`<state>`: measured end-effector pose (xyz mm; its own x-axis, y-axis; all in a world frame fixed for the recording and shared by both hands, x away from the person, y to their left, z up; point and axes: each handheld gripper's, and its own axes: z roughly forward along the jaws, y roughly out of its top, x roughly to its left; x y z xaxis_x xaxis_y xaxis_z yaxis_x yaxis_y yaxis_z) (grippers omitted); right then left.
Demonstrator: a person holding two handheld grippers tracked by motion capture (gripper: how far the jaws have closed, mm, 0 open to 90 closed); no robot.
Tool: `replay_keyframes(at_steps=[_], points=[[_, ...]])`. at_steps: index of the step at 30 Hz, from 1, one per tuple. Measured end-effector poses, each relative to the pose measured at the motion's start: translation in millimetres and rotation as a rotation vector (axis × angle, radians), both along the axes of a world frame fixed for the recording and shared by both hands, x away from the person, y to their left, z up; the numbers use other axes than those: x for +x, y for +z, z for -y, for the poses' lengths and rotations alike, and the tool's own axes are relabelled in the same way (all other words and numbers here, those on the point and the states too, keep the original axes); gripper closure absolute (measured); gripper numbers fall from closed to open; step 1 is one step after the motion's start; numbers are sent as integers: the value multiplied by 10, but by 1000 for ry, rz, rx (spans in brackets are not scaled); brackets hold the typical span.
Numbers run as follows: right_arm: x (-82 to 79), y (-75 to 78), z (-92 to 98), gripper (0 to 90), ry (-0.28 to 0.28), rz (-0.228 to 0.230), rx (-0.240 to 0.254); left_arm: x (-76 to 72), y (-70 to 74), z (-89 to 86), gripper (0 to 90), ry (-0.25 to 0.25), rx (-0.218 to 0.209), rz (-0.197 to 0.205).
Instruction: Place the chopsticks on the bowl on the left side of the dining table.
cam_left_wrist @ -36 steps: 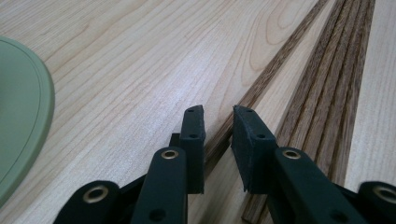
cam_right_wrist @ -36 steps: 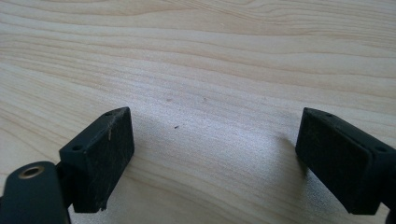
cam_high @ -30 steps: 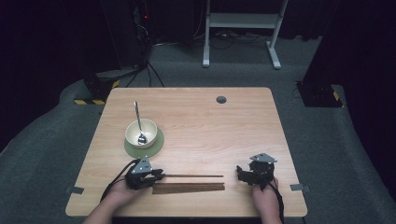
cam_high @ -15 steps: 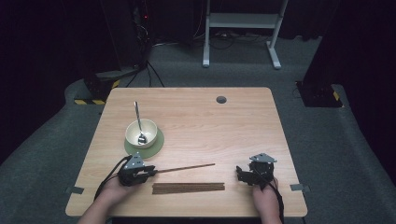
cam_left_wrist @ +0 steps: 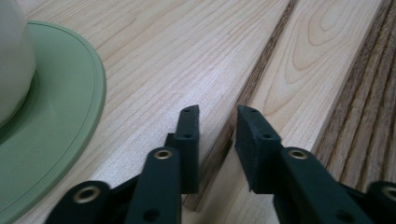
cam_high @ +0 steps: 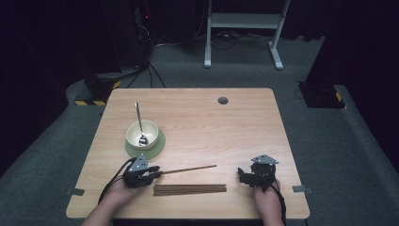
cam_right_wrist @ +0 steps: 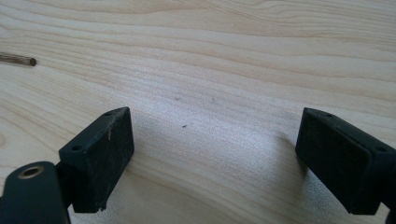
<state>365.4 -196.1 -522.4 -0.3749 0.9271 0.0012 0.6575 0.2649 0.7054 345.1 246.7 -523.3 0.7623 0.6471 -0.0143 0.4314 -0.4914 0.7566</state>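
A single brown chopstick (cam_high: 188, 169) lies on the wooden table (cam_high: 211, 127), slanting up to the right. My left gripper (cam_high: 157, 173) sits at its near end. In the left gripper view the chopstick (cam_left_wrist: 254, 79) runs between the jaws of the left gripper (cam_left_wrist: 217, 112), and a narrow gap shows on each side, so the gripper is open around it. A bundle of several chopsticks (cam_high: 189, 189) lies just below, also seen as the bundle (cam_left_wrist: 369, 107). My right gripper (cam_high: 241, 177) rests on the table to the right. The right gripper (cam_right_wrist: 215, 121) is wide open over bare wood.
A cream bowl (cam_high: 142, 133) with a metal spoon (cam_high: 139, 123) stands on a green saucer (cam_high: 157, 148) behind the left gripper; the saucer (cam_left_wrist: 60, 116) is close to its left jaw. A chopstick's end (cam_right_wrist: 18, 59) shows far left. A round hole (cam_high: 223, 100) marks the table's back.
The single chopstick lay level beside the bundle; its far end has swung away from the bundle, so it now slants. Both hands have stayed where they were.
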Motion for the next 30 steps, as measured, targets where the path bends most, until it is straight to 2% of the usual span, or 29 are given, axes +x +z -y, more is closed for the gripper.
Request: replay_keyframes(at_steps=[7,19,23,29,30], points=[[0,-1,-1,114,1,1,2,20,-2,-28,774,-3,-24,-24],[-6,5,-5,114,1,-10,3,30,7,-38,833,-12,-16,-28],[-7,5,-6,114,0,-12,4,28,13,-36,834,-4,-28,-37],[-8,6,-7,114,0,-14,5,17,61,-35,834,0,-48,-10],[-8,6,-7,113,1,-13,4,14,76,-41,834,-1,-40,-6]])
